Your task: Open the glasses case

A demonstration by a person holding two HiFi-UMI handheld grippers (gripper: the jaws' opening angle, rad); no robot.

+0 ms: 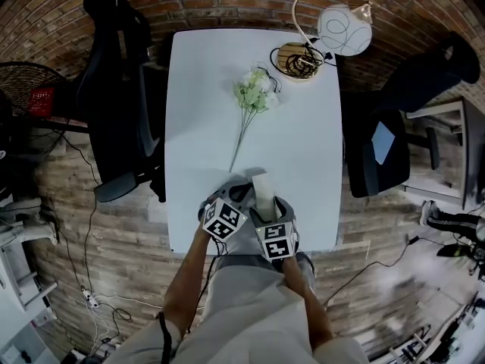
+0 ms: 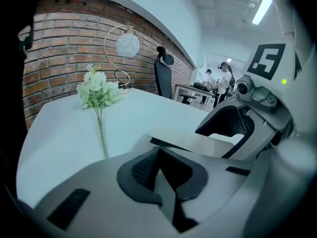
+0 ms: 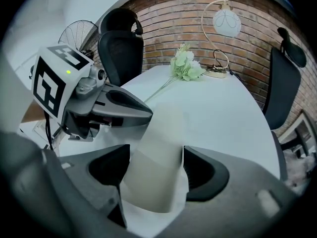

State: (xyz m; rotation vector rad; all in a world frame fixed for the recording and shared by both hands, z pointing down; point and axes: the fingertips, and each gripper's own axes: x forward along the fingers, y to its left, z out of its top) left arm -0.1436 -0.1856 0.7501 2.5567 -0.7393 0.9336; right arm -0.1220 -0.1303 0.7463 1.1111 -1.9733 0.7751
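Observation:
The cream glasses case (image 1: 261,187) stands up from the table's near edge, its lower end pinched between the dark pads of my right gripper (image 1: 267,207), which is shut on it. In the right gripper view the case (image 3: 156,167) fills the gap between the jaws. My left gripper (image 1: 241,196) comes in from the left; its narrow jaws (image 3: 141,114) meet the case's upper flap edge. In the left gripper view its pads (image 2: 141,168) are closed on a thin pale sliver, and the flap (image 2: 198,143) runs off to the right.
A sprig of white artificial flowers (image 1: 254,97) lies mid-table on the white table (image 1: 197,127). At the far end stands a gold arc lamp with a globe shade (image 1: 342,29). Black office chairs (image 1: 121,89) flank both sides, and a fan (image 1: 26,89) is at the far left.

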